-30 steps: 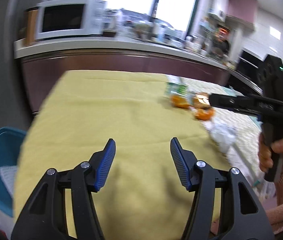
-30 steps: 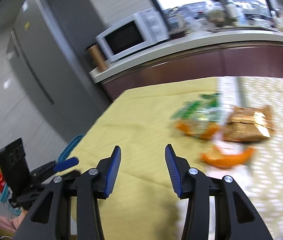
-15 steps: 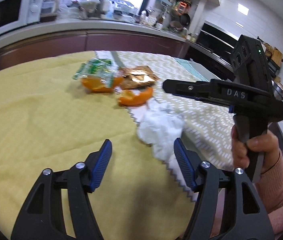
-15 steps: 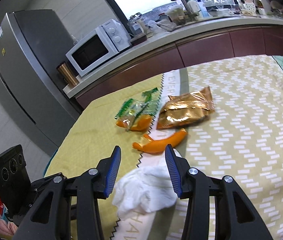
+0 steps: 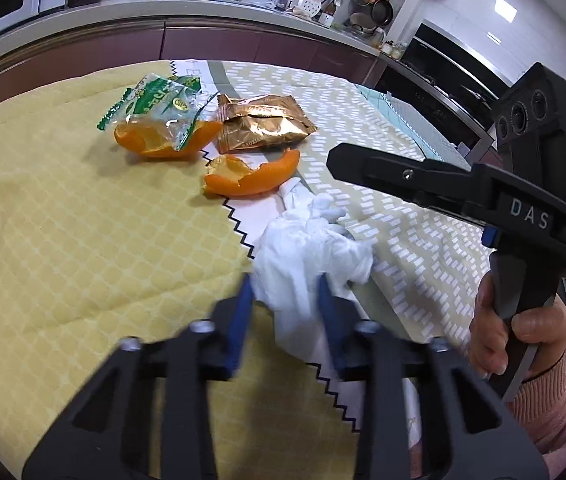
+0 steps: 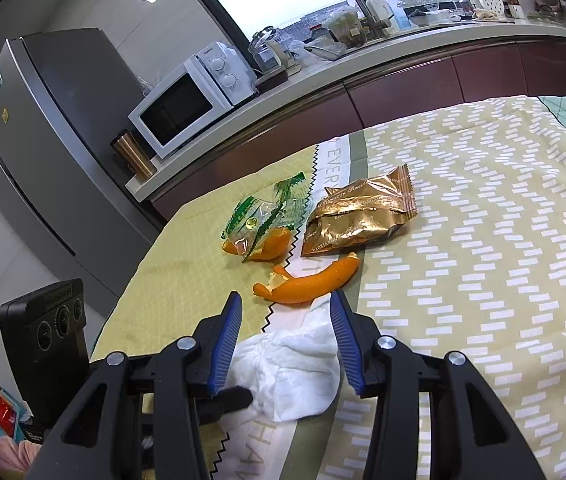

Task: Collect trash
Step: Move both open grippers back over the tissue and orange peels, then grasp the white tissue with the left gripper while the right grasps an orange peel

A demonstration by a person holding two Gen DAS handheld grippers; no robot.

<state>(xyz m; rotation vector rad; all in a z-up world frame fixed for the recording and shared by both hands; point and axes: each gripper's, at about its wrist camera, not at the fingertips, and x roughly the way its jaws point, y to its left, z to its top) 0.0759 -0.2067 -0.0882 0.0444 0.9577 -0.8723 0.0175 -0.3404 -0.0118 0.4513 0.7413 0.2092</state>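
**Crumpled tissue between closing left jaws**

Crumpled white paper tissue (image 5: 307,256): lies on the yellow patterned tablecloth (image 5: 83,240), its near end between the blue pads of the left gripper (image 5: 285,300), whose jaws are closing on it. Right gripper (image 6: 285,312): jaws apart, empty, hovering over the tissue's far end. Curved orange peel strip (image 6: 311,282): just beyond the tissue.

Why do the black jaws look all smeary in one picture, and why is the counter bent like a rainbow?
Left wrist view: the left gripper is blurred because its jaws are closing fast around the tissue; the peel behind stays sharp. Right wrist view: everything is crisp, and the fisheye lens bends the counter; the window glares white.
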